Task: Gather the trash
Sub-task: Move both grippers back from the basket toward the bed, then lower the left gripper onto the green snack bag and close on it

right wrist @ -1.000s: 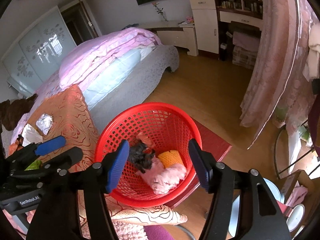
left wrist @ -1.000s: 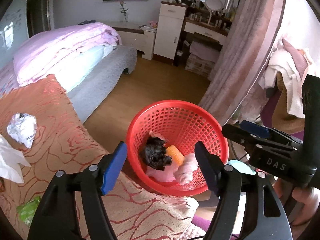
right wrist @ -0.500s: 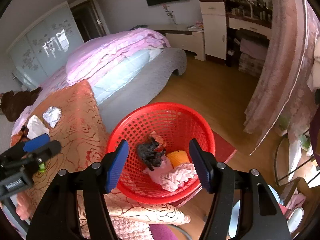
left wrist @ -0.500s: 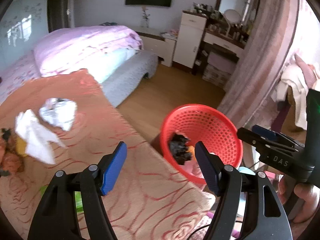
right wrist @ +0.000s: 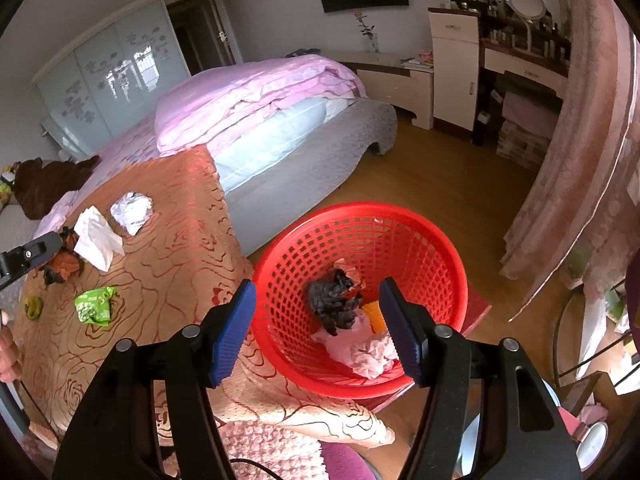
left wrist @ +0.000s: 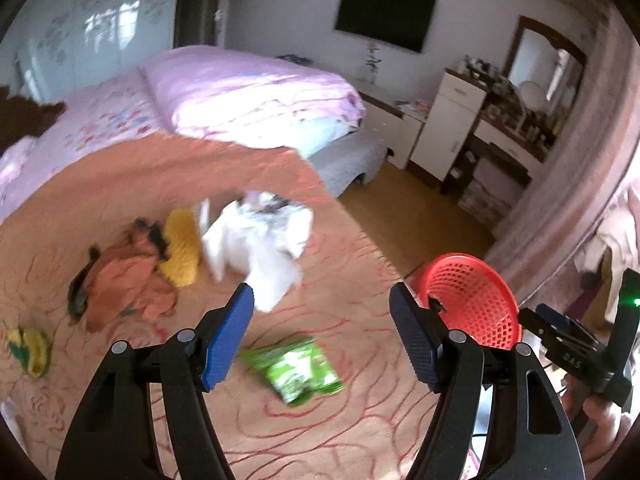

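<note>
Left wrist view first: the left hand-held gripper [left wrist: 322, 330] is spread wide with nothing between its blue pads, tipped down over the orange-and-red swirl-patterned bedspread [left wrist: 360, 420]. Just below its gap at lower centre lies the crumpled green foil snack wrapper [left wrist: 294, 368], the nearest scrap and my guess for the next pick. Above it, mid-frame, a blurred heap of white crumpled paper and tissue [left wrist: 260, 240]; left of that a yellow knitted lump [left wrist: 182, 250] touching a rust-orange rumpled cloth [left wrist: 124, 284], and a small yellow-green scrap [left wrist: 30, 350] at the far left edge. The red plastic mesh basket [left wrist: 472, 304] stands at right, beside the bedspread's edge, handy for drops

Right wrist view now: the right hand-held gripper [right wrist: 318, 330] is parted and empty too, angled down right over that basket, lower centre. Inside it rest a dark grey wad [right wrist: 334, 304], a pale pink crumpled tissue [right wrist: 366, 354] and an orange bit [right wrist: 374, 312], so collecting looks partly done. The rest of the litter sits at left on the bedspread, well apart from this hand-held gripper
</note>
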